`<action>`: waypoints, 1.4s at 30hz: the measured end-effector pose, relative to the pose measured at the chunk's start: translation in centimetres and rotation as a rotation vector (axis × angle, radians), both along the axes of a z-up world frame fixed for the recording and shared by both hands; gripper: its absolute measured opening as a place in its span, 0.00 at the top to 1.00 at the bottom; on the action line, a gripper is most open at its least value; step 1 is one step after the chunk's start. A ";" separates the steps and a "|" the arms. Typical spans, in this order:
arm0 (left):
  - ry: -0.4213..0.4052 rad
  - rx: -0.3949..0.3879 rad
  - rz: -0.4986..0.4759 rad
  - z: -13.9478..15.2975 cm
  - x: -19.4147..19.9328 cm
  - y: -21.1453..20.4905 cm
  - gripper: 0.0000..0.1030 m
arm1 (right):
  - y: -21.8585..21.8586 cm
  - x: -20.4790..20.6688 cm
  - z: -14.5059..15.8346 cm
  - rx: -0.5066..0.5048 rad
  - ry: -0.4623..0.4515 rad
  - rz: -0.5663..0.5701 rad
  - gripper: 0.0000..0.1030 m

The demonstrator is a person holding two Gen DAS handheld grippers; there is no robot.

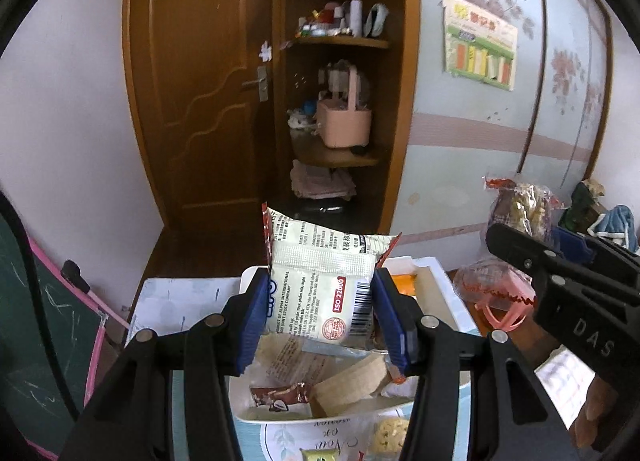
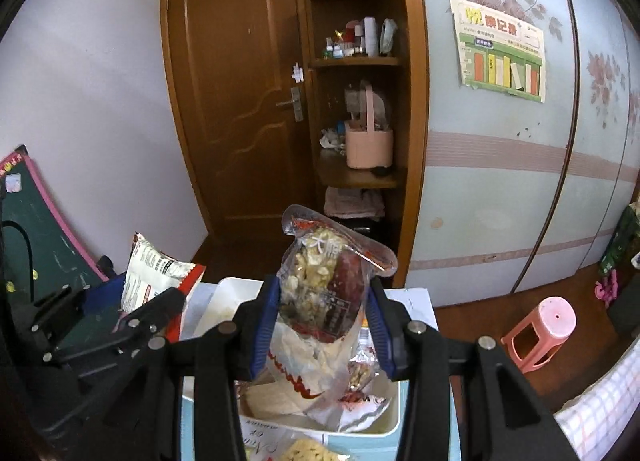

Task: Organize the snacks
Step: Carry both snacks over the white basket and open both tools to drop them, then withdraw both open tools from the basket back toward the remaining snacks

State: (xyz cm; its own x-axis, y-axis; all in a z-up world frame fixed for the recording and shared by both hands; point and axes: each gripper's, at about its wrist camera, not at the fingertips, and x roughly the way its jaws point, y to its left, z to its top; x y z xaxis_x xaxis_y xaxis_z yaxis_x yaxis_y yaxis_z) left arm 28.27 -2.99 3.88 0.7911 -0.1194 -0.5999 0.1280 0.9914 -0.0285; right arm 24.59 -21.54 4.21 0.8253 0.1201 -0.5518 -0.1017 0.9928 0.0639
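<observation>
My left gripper [image 1: 320, 301] is shut on a cream snack packet with a barcode and red edges [image 1: 324, 293], held above a white bin [image 1: 440, 289] that holds several wrapped snacks [image 1: 344, 381]. My right gripper [image 2: 322, 325] is shut on a clear bag of nuts and dried fruit [image 2: 320, 293], held above the same white bin [image 2: 392, 421]. The right gripper shows at the right of the left wrist view [image 1: 560, 281]. The left gripper with its packet [image 2: 156, 277] shows at the left of the right wrist view.
The bin stands on a light blue table [image 1: 180, 301] with loose snacks at the near edge [image 2: 308, 451]. Behind are a brown door [image 2: 240, 101], open corner shelves with a pink basket [image 2: 368, 145], and a wardrobe. A pink stool [image 2: 544, 325] stands at the right, a chalkboard [image 1: 40, 321] at the left.
</observation>
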 end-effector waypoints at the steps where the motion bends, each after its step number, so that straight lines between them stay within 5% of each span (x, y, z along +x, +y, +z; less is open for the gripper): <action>1: 0.010 0.001 0.006 -0.7 0.7 0.0 0.51 | 0.3 0.6 -0.7 -0.015 0.015 -0.002 0.58; 11: 0.123 0.036 0.062 -7.2 5.0 0.7 0.50 | 1.2 4.0 -8.1 -0.070 0.180 -0.019 0.58; 16: 0.189 0.045 0.087 -10.0 6.2 0.9 0.04 | 1.5 5.0 -11.3 -0.065 0.278 -0.011 0.56; 21: 0.263 -0.024 0.070 -11.9 6.4 1.9 0.04 | 0.9 5.2 -12.7 0.030 0.350 0.001 0.55; 28: 0.259 -0.002 0.069 -12.1 5.7 1.6 0.04 | 1.0 4.6 -12.3 0.029 0.345 -0.001 0.52; 42: 0.201 0.028 0.033 -7.7 1.3 1.2 0.04 | 0.5 1.3 -9.1 0.056 0.317 -0.011 0.52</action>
State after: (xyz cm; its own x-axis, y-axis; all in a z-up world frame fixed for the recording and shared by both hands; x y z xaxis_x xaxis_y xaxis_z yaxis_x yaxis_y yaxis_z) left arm 29.60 -1.84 -3.82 0.6581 -0.0765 -0.7491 0.0904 0.9957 -0.0222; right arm 25.85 -21.05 -4.84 0.6151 0.1493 -0.7742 -0.0573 0.9878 0.1450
